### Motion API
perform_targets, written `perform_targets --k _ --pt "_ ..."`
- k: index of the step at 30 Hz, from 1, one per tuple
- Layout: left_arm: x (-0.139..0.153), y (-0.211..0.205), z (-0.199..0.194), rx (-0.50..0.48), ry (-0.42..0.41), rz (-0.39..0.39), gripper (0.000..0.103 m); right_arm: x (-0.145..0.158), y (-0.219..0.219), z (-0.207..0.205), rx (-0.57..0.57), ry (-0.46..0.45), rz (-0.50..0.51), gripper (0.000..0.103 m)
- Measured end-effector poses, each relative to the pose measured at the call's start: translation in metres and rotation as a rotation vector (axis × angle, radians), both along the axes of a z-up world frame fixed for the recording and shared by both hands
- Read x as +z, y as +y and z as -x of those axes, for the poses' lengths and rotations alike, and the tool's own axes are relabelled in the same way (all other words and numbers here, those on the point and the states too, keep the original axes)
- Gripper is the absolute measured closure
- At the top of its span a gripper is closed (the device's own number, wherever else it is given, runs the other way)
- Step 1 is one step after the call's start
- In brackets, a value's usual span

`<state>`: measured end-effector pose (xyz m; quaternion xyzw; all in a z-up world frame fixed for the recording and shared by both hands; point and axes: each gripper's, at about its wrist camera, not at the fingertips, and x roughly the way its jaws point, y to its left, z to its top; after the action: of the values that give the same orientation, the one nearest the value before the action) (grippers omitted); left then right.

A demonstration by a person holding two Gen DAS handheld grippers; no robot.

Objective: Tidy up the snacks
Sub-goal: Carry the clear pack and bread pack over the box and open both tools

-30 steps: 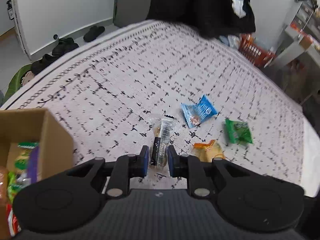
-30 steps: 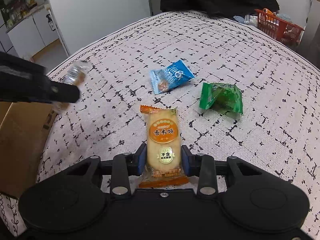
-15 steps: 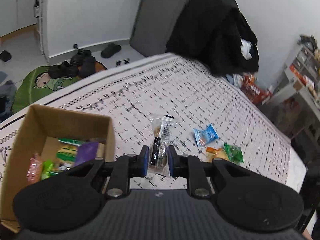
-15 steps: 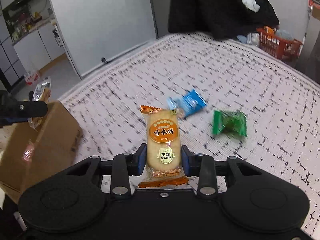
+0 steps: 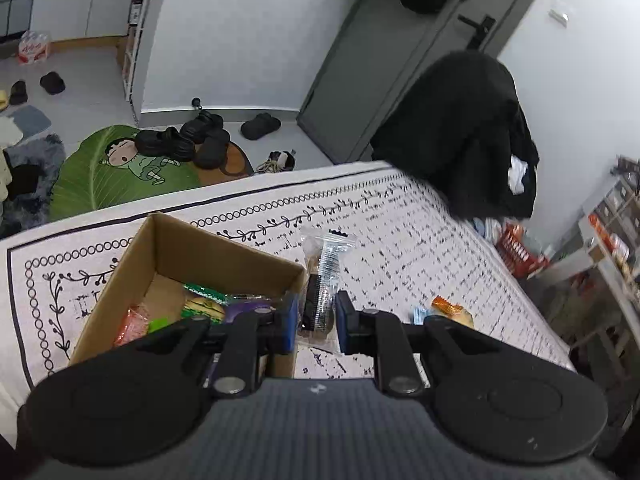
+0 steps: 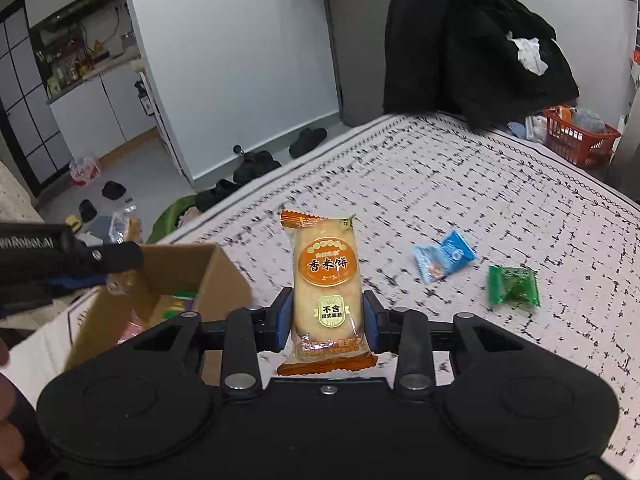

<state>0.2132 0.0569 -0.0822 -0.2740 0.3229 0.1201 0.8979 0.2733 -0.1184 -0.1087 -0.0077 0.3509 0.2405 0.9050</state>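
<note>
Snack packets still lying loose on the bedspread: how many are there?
2. A blue packet and a green packet lie side by side, apart, on the bedspread. Others are held in the hand-held grippers or lie in the cardboard box; some may be hidden.

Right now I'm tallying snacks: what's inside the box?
Inside the box: green, purple and orange-pink packets. The left gripper covers the near part.

A clear-wrapped dark snack [image 5: 320, 280] is standing upright beside the open cardboard box [image 5: 132, 256]. An orange rice cracker packet [image 6: 326, 288] is standing upright; blue [image 6: 444, 260] and green packets [image 6: 514, 286] are lying on the bedspread.
</note>
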Motion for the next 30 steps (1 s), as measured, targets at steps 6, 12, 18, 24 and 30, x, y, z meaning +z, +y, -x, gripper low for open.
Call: perform_targets --k 6,12,18,24,30 --pt "-0.001 0.011 0.015 0.01 -0.026 0.041 0.084 0.016 0.021 0.015 0.01 -0.021 0.011 0.068" --pt "-0.008 0.023 0.019 0.023 -0.035 0.04 0.084 0.027 0.044 0.027 0.035 -0.046 0.016 0.068" --pt "-0.027 0.046 0.017 0.071 0.013 0.077 0.084 0.029 0.07 0.035 0.071 -0.044 0.021 0.068" --pt "-0.035 0.062 0.018 0.099 0.021 0.12 0.084 0.022 0.093 0.04 0.104 -0.032 0.034 0.068" --pt "-0.041 0.079 0.019 0.145 0.012 0.192 0.084 0.019 0.111 0.038 0.114 -0.018 0.046 0.068"
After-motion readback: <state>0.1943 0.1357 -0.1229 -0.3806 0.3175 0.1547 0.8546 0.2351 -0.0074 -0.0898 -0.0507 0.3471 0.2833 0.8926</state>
